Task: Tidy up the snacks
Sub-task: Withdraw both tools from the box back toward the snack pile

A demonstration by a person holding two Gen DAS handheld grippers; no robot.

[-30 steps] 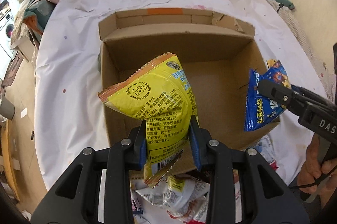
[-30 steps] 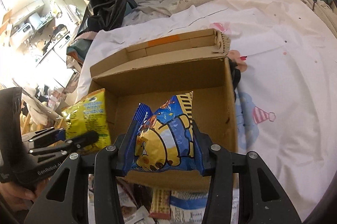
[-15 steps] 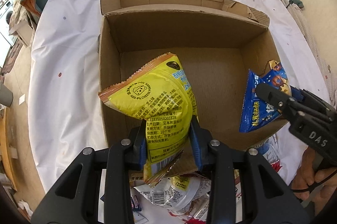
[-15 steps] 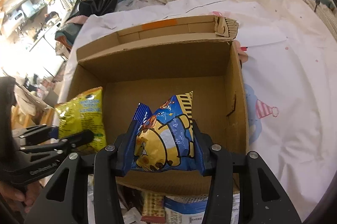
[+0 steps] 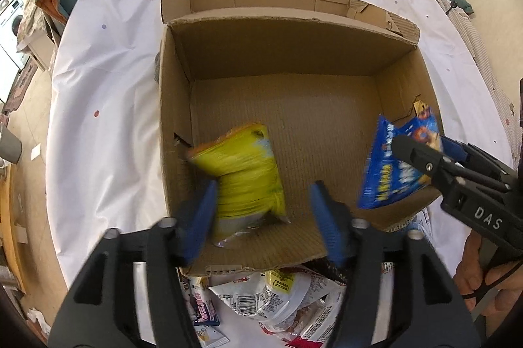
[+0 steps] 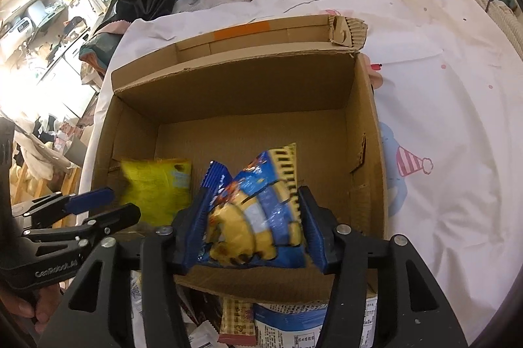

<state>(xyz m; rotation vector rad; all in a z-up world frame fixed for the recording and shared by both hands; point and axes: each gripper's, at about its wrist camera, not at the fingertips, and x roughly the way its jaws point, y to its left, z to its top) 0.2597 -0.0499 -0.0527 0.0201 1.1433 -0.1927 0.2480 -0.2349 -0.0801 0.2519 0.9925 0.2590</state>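
Two snack bags, light, crinkly, slippery, best pinched at a sealed edge; yellow bag [image 5: 243,174] blurred, apparently dropping into box [image 5: 294,47] from left gripper [image 5: 263,217], jaws just opened wide; blue bag [image 6: 258,217] between right gripper's [image 6: 253,230] opening jaws, seemingly loose.

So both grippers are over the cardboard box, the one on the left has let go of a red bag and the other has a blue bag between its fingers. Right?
Nearly. The bag dropped by the left gripper is yellow, not red, as the left wrist view shows. The rest holds: both jaws have just been opening, the blue bag between the right gripper's fingers.
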